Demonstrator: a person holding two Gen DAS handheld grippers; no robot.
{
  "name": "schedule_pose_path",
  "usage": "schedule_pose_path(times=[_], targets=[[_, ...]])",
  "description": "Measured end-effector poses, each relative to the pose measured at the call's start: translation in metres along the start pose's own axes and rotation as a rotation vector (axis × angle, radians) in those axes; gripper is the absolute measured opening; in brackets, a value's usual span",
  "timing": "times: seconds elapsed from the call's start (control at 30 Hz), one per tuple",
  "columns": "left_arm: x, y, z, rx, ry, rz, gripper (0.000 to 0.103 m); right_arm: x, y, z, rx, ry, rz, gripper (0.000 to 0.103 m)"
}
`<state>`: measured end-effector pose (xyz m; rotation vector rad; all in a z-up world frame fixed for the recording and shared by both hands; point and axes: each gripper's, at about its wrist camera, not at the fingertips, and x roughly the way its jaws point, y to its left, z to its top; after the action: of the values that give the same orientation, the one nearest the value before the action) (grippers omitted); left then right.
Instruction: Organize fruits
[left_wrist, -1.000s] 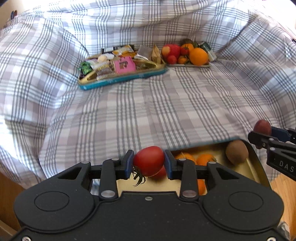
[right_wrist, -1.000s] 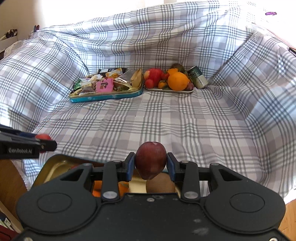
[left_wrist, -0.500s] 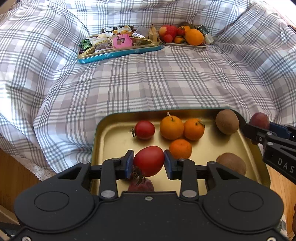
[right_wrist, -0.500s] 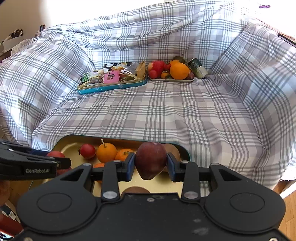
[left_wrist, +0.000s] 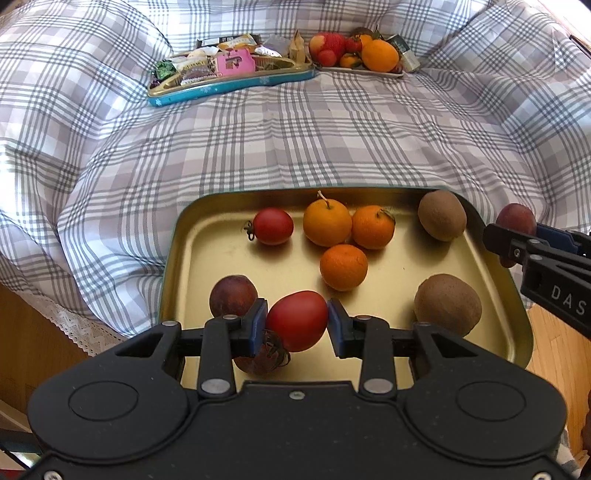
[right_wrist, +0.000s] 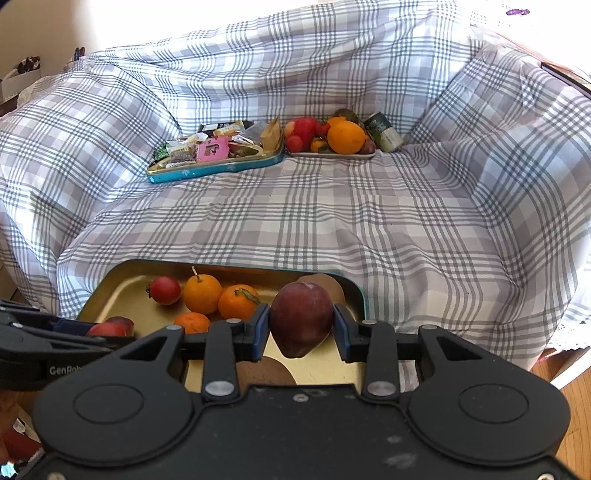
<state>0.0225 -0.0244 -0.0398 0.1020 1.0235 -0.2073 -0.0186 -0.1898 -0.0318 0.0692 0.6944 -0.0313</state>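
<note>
Both jaws clamped: left gripper (left_wrist: 297, 325) on a glossy red tomato (left_wrist: 297, 325), right gripper (right_wrist: 301, 325) on a dark red plum-like fruit (right_wrist: 301, 323). Now swung in over the gold tin tray (left_wrist: 207, 236), fully in view versus a second back — release looks close. Tomato near front-left edge, fruit by right rim.

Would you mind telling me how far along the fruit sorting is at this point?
Done: the gold tray already holds a tomato, oranges, kiwis and a plum. In hand: the left gripper carries a red tomato, the right gripper a dark plum, both above the tray. Left: fruit remains on the far plate.
</note>
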Motion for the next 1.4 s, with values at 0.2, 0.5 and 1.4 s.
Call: schedule_pose_path(times=[0.2,0.5,1.4], targets=[[0.000,0.000,0.000,0.003,0.003,-0.007,0.044,0.003,0.001,-0.001,-0.005,0.012,-0.002,0.039],[-0.004,-0.001,0.000,0.007,-0.015,-0.002,0.044,0.008,0.002,-0.003,-0.006,0.033,-0.001,0.039],[-0.010,0.003,-0.003,-0.020,-0.035,0.063,0.044,0.005,0.006,-0.004,0.006,0.076,0.009,0.039]])
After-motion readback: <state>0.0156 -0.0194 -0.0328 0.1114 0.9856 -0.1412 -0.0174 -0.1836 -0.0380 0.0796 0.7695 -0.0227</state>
